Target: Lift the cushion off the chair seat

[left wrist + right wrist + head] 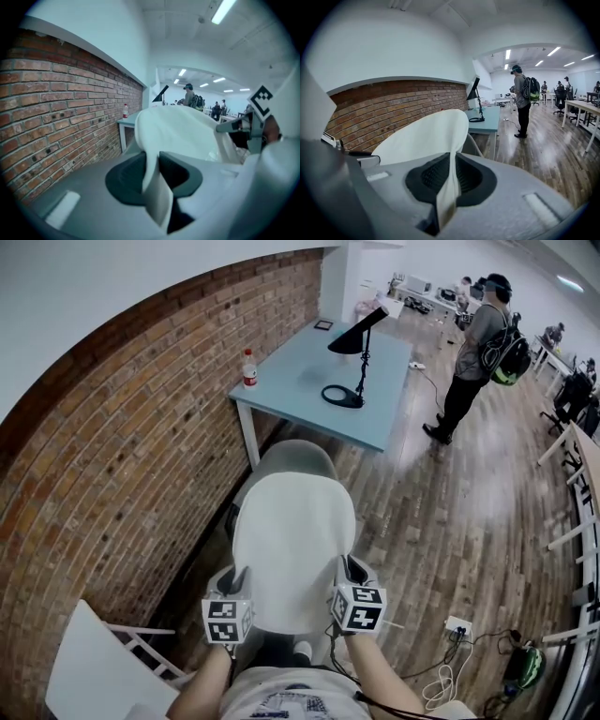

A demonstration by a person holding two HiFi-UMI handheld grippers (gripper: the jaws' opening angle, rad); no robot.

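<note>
Pinching the near edge of the cushion (292, 538), left tongs (241, 583) and right tongs (349, 572) each clamped one side. Raising both evenly would likely have kept it level over the chair (296, 457).

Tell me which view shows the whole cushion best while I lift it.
The head view: the whole white cushion shows from above, with the left gripper and right gripper shut on its near corners, over the grey chair. Each gripper view shows only the pinched edge between its jaws and part of the surface beyond.
</note>
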